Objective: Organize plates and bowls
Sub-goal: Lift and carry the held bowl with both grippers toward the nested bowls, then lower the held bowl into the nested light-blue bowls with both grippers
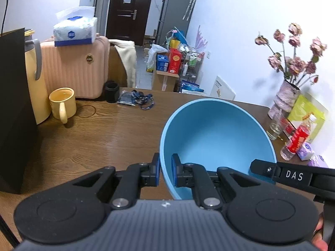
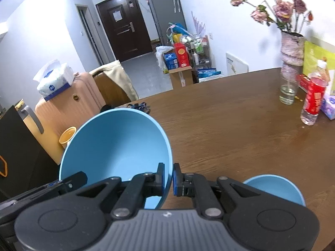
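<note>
one glossy light-blue bowl (image 1: 217,138), tilted, rim clamped by both claws (image 1: 165,170) (image 2: 168,177)

Both views are bright and evenly lit by cool indoor light. The wooden table (image 1: 108,138) carries a pale sheen, and the mug (image 1: 62,104) throws a soft shadow. Fisheye distortion bends the walls and table edge, corners go black, and the dried flowers (image 2: 278,6) and distant clutter look slightly soft.

The mug (image 1: 62,103) stands on the table (image 1: 117,133) at ten o'clock. The vase (image 1: 284,98) stands at two o'clock, the bottle (image 1: 298,140) before it.
</note>
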The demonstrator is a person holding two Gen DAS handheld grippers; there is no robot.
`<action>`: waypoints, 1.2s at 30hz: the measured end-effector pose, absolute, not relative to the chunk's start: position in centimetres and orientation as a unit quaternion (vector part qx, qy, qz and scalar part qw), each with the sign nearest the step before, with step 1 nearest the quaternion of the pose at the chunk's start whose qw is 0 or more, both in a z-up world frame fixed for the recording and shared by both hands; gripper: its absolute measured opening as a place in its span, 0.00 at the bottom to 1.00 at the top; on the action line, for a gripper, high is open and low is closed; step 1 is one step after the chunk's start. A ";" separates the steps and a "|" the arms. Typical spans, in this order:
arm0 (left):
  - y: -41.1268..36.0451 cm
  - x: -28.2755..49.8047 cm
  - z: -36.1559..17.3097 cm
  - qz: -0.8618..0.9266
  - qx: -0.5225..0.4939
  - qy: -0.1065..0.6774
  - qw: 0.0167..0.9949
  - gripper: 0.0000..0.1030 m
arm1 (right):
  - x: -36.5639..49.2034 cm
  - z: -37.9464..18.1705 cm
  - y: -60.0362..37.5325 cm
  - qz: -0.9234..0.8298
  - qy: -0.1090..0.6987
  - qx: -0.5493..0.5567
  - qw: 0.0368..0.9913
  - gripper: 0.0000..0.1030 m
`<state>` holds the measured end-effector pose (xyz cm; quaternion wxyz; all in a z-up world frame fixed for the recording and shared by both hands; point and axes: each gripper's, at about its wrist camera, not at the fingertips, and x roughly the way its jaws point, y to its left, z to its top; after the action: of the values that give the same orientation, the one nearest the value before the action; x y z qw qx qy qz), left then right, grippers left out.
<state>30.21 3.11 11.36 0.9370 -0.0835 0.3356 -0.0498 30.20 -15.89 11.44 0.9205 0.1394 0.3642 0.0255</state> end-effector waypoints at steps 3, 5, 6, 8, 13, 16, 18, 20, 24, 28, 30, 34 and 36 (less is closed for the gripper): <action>1.6 29.3 11.6 -0.056 -0.078 0.335 0.937 0.11 | 29.1 11.6 -17.3 0.019 0.361 0.142 0.922 0.07; 0.4 28.7 11.7 -0.062 -0.075 0.336 0.937 0.11 | 28.3 11.6 -18.4 0.014 0.359 0.145 0.922 0.07; -0.2 28.5 11.7 -0.065 -0.073 0.337 0.936 0.11 | 27.9 11.5 -19.0 0.011 0.359 0.146 0.922 0.07; -1.5 28.1 11.6 -0.071 -0.068 0.341 0.935 0.11 | 27.3 11.4 -20.1 0.005 0.358 0.148 0.922 0.07; -4.7 27.5 11.1 -0.085 -0.058 0.352 0.930 0.11 | 25.8 10.7 -23.3 -0.014 0.359 0.157 0.920 0.07; -6.7 27.4 10.6 -0.094 -0.052 0.360 0.927 0.11 | 25.3 10.2 -25.1 -0.026 0.362 0.162 0.918 0.07; -8.0 27.4 10.3 -0.101 -0.047 0.366 0.924 0.11 | 24.9 9.8 -26.4 -0.034 0.362 0.165 0.917 0.07; -9.3 27.4 10.0 -0.108 -0.043 0.371 0.921 0.11 | 24.7 9.6 -27.4 -0.040 0.363 0.168 0.916 0.07; -11.4 27.4 9.4 -0.118 -0.036 0.380 0.917 0.11 | 24.2 9.0 -29.6 -0.050 0.366 0.172 0.913 0.07; -13.4 27.5 8.3 -0.122 -0.026 0.392 0.911 0.11 | 24.0 8.0 -31.3 -0.058 0.374 0.174 0.909 0.07; -14.2 27.7 7.8 -0.123 -0.023 0.400 0.908 0.11 | 24.2 7.3 -32.0 -0.062 0.380 0.174 0.906 0.07; -15.4 28.0 6.4 -0.121 -0.015 0.417 0.901 0.11 | 24.5 5.9 -33.1 -0.065 0.394 0.178 0.900 0.07; -15.8 28.1 5.8 -0.119 -0.012 0.422 0.898 0.11 | 24.7 5.3 -33.5 -0.064 0.400 0.176 0.897 0.07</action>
<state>28.09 -15.76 5.81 0.8984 -0.0116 0.4225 -0.1191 24.74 -33.51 5.32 0.8972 0.1762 0.3998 -0.0642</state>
